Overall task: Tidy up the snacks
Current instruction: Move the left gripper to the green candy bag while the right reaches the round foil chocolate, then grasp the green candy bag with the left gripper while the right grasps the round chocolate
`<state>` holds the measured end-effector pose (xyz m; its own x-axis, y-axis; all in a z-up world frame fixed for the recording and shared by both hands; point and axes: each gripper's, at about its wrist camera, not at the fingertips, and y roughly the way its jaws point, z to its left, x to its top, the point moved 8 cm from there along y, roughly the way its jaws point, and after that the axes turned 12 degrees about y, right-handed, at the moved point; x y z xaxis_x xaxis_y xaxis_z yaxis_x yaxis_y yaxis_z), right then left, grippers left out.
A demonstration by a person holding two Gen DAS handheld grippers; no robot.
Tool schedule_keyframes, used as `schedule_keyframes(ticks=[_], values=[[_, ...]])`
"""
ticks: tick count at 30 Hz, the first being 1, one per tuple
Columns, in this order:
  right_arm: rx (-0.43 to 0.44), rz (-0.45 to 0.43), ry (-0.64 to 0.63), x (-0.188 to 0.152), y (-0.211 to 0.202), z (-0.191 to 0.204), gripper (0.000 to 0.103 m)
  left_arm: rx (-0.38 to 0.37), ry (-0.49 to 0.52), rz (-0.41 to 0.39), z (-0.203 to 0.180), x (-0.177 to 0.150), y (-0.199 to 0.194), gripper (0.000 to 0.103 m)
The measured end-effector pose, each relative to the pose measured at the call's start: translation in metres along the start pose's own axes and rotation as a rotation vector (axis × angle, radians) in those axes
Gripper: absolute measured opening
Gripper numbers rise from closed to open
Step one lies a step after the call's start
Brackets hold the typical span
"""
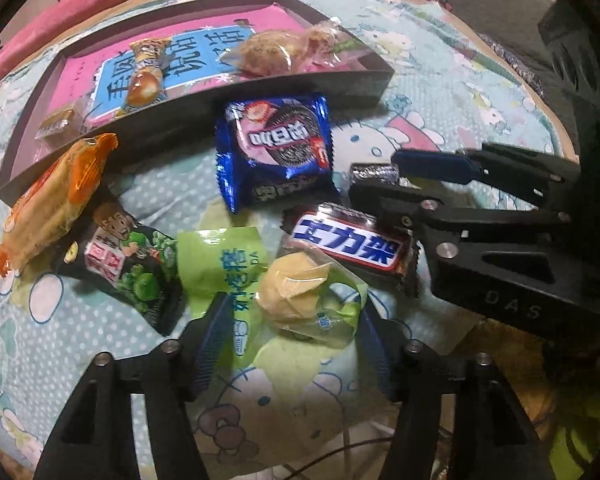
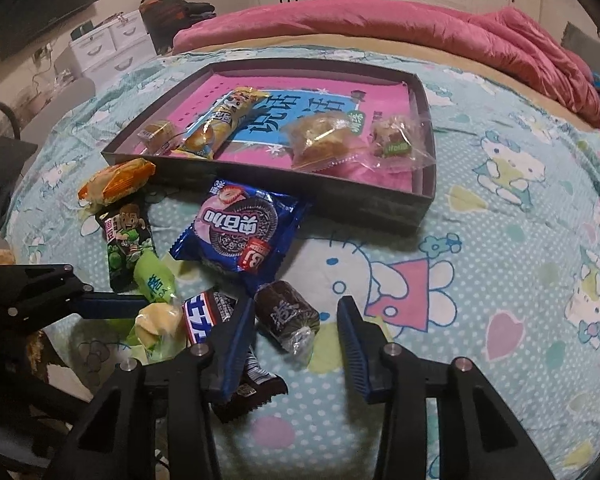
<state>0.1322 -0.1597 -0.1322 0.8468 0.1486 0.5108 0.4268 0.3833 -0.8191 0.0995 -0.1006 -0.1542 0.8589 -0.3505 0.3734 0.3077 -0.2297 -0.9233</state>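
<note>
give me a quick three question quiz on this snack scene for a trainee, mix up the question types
1. How many wrapped snacks lie inside the tray?
2. True or false: the blue cookie pack lies inside the tray.
3. What lies between the fingers of the right hand-held gripper?
A. brown wrapped cake
B. orange pack
C. green pea pack

Key: 1. four; 2. false; 3. A
</note>
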Motion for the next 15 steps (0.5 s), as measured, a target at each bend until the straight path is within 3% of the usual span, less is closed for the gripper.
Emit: schedule_keyframes(ticks=[3,7,8,15], values=[[0.018,0.015,0.02,-0.001,0.003,-0.002,0.044,-0.047,-0.03,-0.039,0.006,0.003,-0.005,0.039],[0.008,0.011,0.001,-0.001,0.004,0.001,0.042,-0.083,-0.047,-0.06,0.01,0.002,-0.009,0.038],[0.013,0.01,-0.008,-0.002,0.003,0.003,0.033,-0.085,-0.048,-0.064,0.01,0.002,-0.01,0.038],[0.055,-0.03,0.033,0.005,-0.008,0.001,0.033,-0.142,-0.047,-0.133,0.01,0.001,-0.034,0.038]])
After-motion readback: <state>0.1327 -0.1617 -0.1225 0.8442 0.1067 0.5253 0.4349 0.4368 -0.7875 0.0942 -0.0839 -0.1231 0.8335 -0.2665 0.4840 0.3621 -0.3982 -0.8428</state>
